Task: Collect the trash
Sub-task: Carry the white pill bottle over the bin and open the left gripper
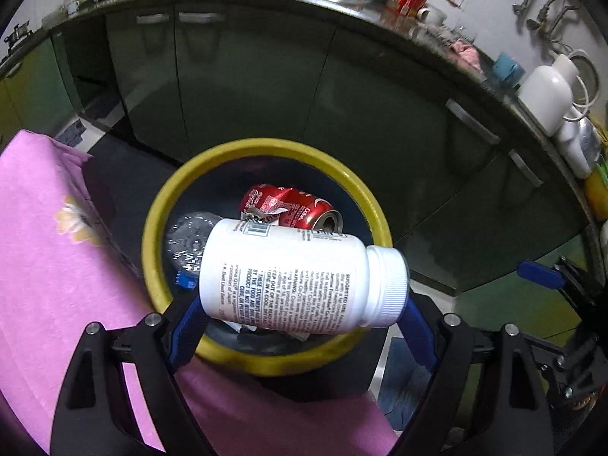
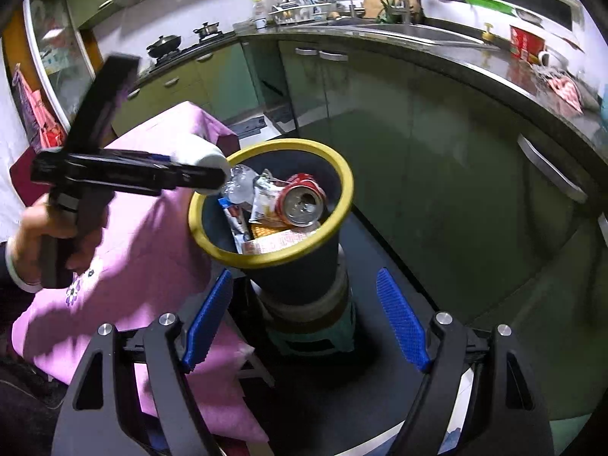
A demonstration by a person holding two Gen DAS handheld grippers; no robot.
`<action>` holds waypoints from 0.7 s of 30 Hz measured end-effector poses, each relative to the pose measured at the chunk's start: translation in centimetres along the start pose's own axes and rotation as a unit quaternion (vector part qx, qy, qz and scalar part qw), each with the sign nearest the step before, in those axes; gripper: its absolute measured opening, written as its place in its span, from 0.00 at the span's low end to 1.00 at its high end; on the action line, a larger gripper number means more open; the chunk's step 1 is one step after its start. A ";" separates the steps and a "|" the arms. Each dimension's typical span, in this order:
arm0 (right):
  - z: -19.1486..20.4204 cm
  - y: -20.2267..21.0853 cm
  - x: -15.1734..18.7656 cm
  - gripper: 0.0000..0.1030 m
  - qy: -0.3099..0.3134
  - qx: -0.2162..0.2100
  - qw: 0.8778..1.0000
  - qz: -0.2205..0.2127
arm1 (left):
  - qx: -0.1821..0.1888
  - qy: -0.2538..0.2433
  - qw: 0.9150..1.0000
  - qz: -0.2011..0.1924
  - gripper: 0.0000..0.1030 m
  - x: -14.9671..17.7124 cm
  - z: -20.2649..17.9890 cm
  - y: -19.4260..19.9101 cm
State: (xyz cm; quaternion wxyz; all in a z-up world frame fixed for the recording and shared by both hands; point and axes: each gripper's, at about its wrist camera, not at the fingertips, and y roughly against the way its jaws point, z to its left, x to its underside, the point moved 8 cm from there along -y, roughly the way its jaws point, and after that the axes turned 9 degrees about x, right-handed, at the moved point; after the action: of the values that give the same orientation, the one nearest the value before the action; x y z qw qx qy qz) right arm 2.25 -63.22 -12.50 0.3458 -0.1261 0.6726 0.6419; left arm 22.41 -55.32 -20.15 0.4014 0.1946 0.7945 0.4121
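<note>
My left gripper [image 1: 304,323] is shut on a white pill bottle [image 1: 300,277], held sideways with its cap to the right, just above the near rim of the yellow-rimmed dark bin [image 1: 152,228]. In the bin lie a red cola can [image 1: 288,205] and a crushed clear bottle [image 1: 186,235]. In the right wrist view my left gripper [image 2: 212,174] holds the bottle [image 2: 201,155] over the bin's left rim [image 2: 344,190]; the can [image 2: 302,203] and wrappers [image 2: 262,197] lie inside. My right gripper [image 2: 304,323] is open and empty, below the bin.
A pink cloth [image 2: 152,228] covers the surface left of the bin; it also shows in the left wrist view [image 1: 41,266]. The bin stands on a green stool [image 2: 315,338]. Green cabinets [image 2: 418,133] and a cluttered dark countertop [image 2: 494,64] curve behind.
</note>
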 end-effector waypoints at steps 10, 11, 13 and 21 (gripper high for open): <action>-0.5 -0.6 0.3 0.75 -0.007 -0.002 1.000 0.003 | -0.025 0.020 0.999 0.014 0.87 -0.3 1.4 -1.9; -0.5 -0.5 0.2 0.75 -0.008 -0.001 1.000 0.003 | -0.027 0.022 0.999 0.013 0.88 -0.3 1.5 -1.8; -0.3 -0.4 0.3 0.76 -0.009 -0.001 1.000 0.003 | -0.029 0.022 0.999 0.012 0.88 -0.1 1.6 -1.5; 1.2 0.4 0.1 0.76 -0.001 -0.010 1.000 0.001 | -0.035 0.027 0.999 -0.023 0.88 1.7 1.3 3.1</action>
State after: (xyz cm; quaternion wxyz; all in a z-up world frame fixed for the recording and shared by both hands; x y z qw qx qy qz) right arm 2.26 -61.95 -12.16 0.3444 -0.1287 0.6663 0.6488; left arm 22.34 -51.72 -18.89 0.3955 0.1507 0.7948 0.4350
